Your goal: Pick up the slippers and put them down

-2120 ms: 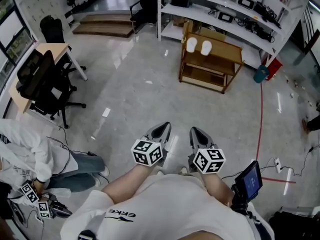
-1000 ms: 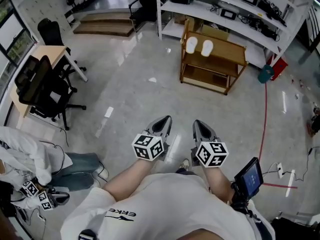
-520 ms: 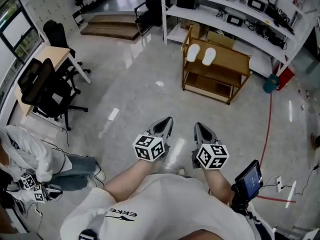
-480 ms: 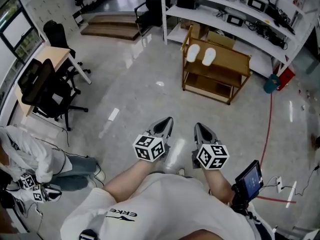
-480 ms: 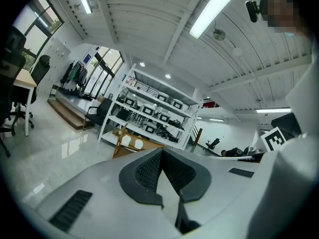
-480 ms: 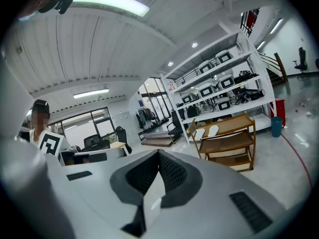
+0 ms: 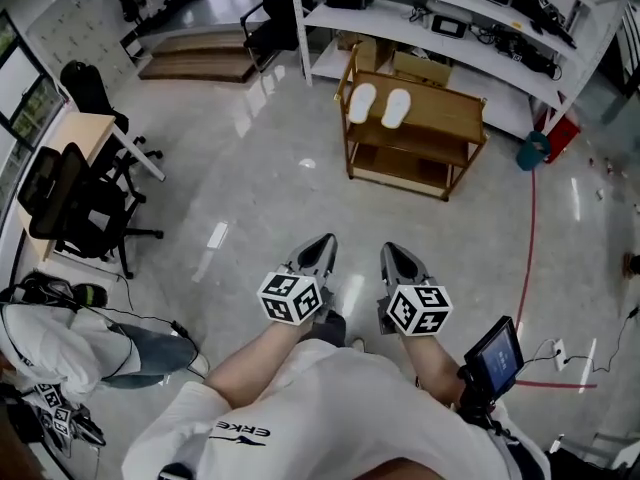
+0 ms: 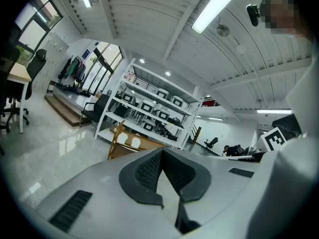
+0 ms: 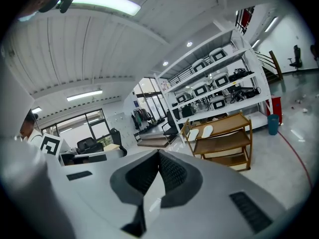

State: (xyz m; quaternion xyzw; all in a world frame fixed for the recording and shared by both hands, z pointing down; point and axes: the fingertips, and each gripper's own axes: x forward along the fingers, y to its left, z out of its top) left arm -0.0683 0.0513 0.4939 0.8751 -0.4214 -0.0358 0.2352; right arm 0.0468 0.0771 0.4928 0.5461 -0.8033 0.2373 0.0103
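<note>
While the person is standing on the pale, glossy floor (image 7: 260, 188), a long white shelving unit (image 7: 440, 43) is running along the far wall, and a low wooden rack (image 7: 445, 128) is standing just in front of it, well apart from the person. Both bare forearms are reaching forward from the torso, side by side and close together, the left forearm (image 7: 255, 353) angling slightly inward and the right forearm (image 7: 430, 368) running nearly straight ahead. The left gripper (image 7: 322, 243) and the right gripper (image 7: 392, 253) are pointing out over the floor towards the rack, tipping only a little below level, with their marker cubes (image 7: 292, 298) sitting at the near ends above the hands. In the left gripper view the jaws are pressing together at their tips with nothing between them, and in the right gripper view the jaws are likewise meeting, holding nothing. The two white slippers (image 7: 361, 102) are lying side by side on the rack's top tier, near its left end, soles down and toes pointing away, far beyond either gripper.
</note>
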